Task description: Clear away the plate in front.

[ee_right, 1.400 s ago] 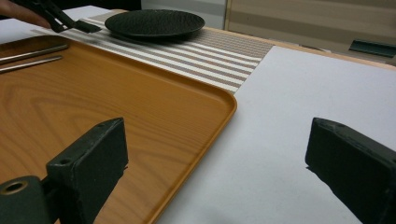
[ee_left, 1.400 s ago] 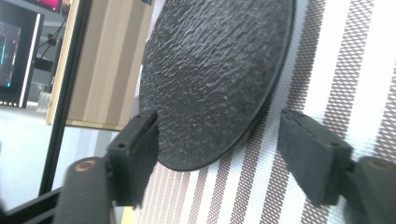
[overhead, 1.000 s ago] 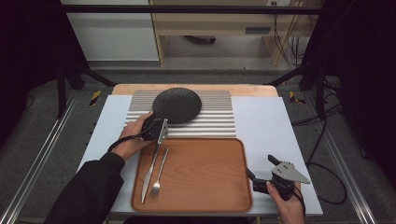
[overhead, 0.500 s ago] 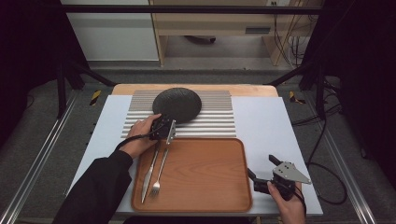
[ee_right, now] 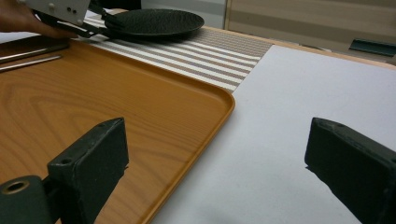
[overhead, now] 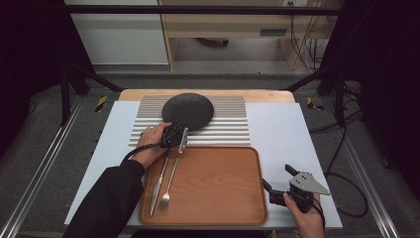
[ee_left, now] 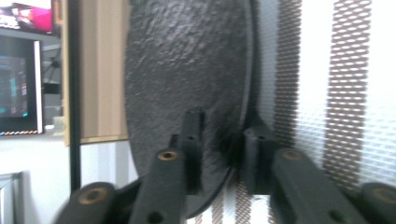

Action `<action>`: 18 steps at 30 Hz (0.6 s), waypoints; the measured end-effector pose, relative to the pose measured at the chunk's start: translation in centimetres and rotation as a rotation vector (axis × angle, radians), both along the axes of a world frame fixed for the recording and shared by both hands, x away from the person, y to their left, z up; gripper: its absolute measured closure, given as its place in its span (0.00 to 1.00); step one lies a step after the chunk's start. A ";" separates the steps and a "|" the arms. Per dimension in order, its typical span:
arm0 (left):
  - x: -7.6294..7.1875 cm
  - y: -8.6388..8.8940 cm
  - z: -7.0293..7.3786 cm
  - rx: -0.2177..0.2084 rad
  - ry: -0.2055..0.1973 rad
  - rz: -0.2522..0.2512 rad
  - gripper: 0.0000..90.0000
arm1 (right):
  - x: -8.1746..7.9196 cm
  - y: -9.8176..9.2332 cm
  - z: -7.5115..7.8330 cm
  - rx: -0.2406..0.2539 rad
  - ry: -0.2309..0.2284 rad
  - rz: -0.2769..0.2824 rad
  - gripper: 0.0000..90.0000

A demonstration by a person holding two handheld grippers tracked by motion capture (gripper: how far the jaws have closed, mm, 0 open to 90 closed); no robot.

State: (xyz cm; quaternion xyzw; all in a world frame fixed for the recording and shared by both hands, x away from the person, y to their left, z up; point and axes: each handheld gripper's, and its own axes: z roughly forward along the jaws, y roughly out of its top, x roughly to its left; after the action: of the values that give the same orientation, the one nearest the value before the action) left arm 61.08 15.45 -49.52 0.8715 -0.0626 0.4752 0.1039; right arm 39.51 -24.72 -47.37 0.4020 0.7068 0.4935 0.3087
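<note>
- Left gripper (overhead: 179,139) has its two black jaws on the near edge of the dark plate (overhead: 187,110), one jaw over the rim and one under it. The jaws have just been closing, with the plate's rim between them, and they look pressed on it now.
- Right gripper (overhead: 279,183) holds nothing. Its jaws stand wide apart, far from the plate, just past the right edge of the wooden tray (overhead: 218,183).
- The plate is round, nearly black and bumpy all over, like rough stone. It has a thin raised rim.
- It lies on the striped mat (overhead: 228,130), and the tray is just in front of it.
- On the tray's left side, near the plate, lie a knife (overhead: 159,184) and a fork (overhead: 168,187), side by side.
- Under the mat and tray is a pale sheet (overhead: 285,130) that covers the table.
- From the left gripper view the plate (ee_left: 187,88) looks very close, so you can see its bumps and the rim caught between the jaws.
- From the high view you can see the plate's whole round shape and a hand (overhead: 151,146) beside it.
- From the right gripper view the plate (ee_right: 156,22) looks flat and low, far off past the tray (ee_right: 116,102), with the other gripper (ee_right: 91,23) at its edge.
</note>
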 end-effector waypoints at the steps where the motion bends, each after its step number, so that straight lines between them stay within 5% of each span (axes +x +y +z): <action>1: 0.0 0.0 0.0 0.002 -0.002 0.000 0.85 | 0.0 0.0 0.0 0.000 0.000 0.000 0.07; 4: -0.4 -0.2 -0.1 0.053 -0.049 -0.018 0.89 | 0.0 0.0 0.0 0.001 -0.002 -0.001 0.07; 9: -0.8 -0.6 0.4 0.037 -0.108 -0.025 0.95 | 0.0 0.0 0.0 0.003 0.001 -0.002 0.07; 18: -1.4 -1.9 0.8 0.024 -0.111 -0.005 0.97 | 0.0 -0.2 0.1 0.011 -0.001 -0.002 0.07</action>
State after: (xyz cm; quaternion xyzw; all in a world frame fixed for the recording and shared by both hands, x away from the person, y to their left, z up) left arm 59.72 13.53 -48.73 0.8448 -0.0760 0.5217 0.0912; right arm 39.50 -24.88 -47.29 0.4041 0.7036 0.4974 0.3070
